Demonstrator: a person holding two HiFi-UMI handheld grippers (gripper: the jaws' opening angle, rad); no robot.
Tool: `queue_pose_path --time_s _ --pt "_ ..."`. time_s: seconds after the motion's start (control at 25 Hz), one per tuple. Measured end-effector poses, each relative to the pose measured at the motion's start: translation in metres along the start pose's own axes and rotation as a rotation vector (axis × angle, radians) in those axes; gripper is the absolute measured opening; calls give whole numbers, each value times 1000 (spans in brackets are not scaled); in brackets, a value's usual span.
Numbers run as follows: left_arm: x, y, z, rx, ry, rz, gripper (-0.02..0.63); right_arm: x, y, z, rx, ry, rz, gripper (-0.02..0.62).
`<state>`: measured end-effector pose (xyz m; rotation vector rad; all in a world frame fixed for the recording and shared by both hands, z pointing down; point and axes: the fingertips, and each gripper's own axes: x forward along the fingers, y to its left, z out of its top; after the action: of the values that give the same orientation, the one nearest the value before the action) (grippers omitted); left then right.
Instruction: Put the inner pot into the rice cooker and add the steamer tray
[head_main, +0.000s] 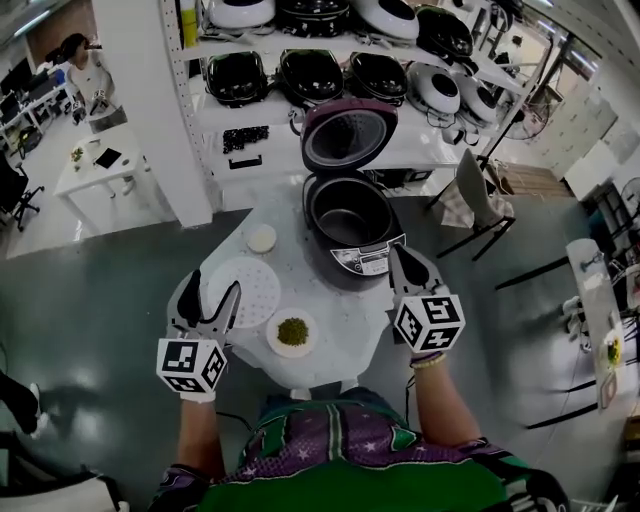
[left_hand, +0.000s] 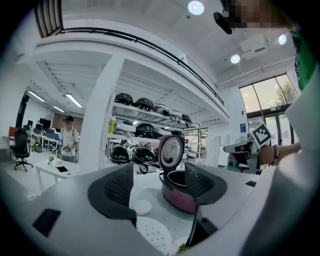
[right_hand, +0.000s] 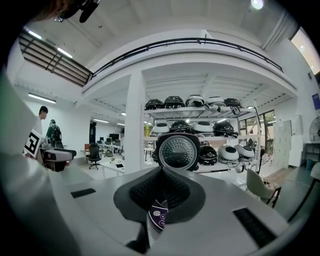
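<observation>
Held left gripper (head_main: 216, 283) gaping over steamer tray (head_main: 258, 292), flat on table (head_main: 345, 322). Held right gripper (head_main: 399, 252) pinched together beside open rice cooker (head_main: 372, 262), inner pot (head_main: 345, 213) seated inside. Spotted green-filled bowl (head_main: 292, 332) just beside tray, small white dish (head_main: 261, 238) beyond it, lid (head_main: 348, 135) raised behind.

Both grippers held out ahead of me, side by side.
My left gripper (head_main: 214, 285) points level with its fingers (left_hand: 117, 187) spread wide apart. My right gripper (head_main: 400, 256) tips slightly downward, its fingers (right_hand: 172, 192) pressed together. Both forearms (head_main: 437, 400) reach forward from my body.
</observation>
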<state>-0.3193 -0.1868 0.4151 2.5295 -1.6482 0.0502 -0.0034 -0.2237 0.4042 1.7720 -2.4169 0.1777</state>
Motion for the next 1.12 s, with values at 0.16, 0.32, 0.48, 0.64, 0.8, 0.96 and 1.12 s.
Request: queue_pose_path --time_s 0.16,0.32,0.48,0.64,0.8,0.96,1.12 --pt "4 18 -17 1 31 40 327 4 10 3 -26 -5 29 6" --pt "6 35 -45 -15 86 78 327 7 18 -10 -45 22 53 6" --pt "11 49 -74 -24 145 98 327 11 21 -21 -41 46 64 6" --pt "17 63 -105 -37 206 111 327 19 26 -31 -57 65 77 6" --pt "23 74 -130 -52 253 133 327 24 31 -43 -60 94 95 6" --pt "30 83 -158 -72 303 150 327 29 32 -52 -60 114 102 6" --pt "38 96 -187 -99 342 164 327 36 31 -50 -74 120 107 6"
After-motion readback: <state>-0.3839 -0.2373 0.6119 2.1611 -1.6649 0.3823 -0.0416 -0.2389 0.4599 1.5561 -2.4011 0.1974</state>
